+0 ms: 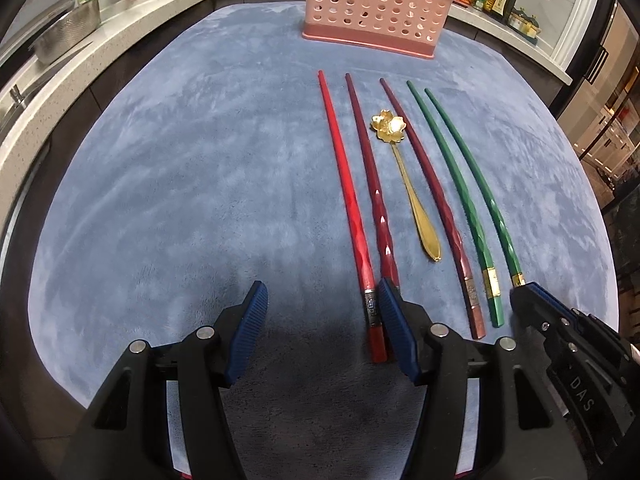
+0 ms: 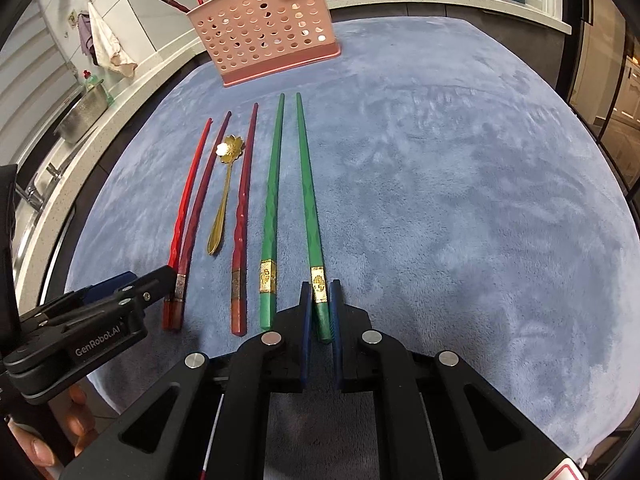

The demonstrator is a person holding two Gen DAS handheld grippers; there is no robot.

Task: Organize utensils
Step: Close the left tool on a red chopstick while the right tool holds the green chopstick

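Five chopsticks and one spoon in a row on a blue plush surface [image 2: 440, 200], tips toward 12 o'clock, where a pink perforated holder [image 2: 260, 40] stands. From 9 to 3 o'clock: bright red chopstick [image 1: 346, 200], dark red chopstick [image 1: 370, 184], gold spoon [image 1: 408, 184] with flower-shaped bowl, second dark red chopstick [image 1: 428, 184], two green chopsticks with gold bands, the inner [image 2: 272, 200] and the outer [image 2: 310, 200]. Faceted, twisted handles; silver patterned bands on the red ones, characters too small to read. Right claw [image 2: 320, 312] clenched on the outer green chopstick's thick end. Left claw [image 1: 322, 316] released, nothing between its pads, right pad beside the red handles. "GenRobot.AI" legible on the left claw's body, "DAS" on the right one's.
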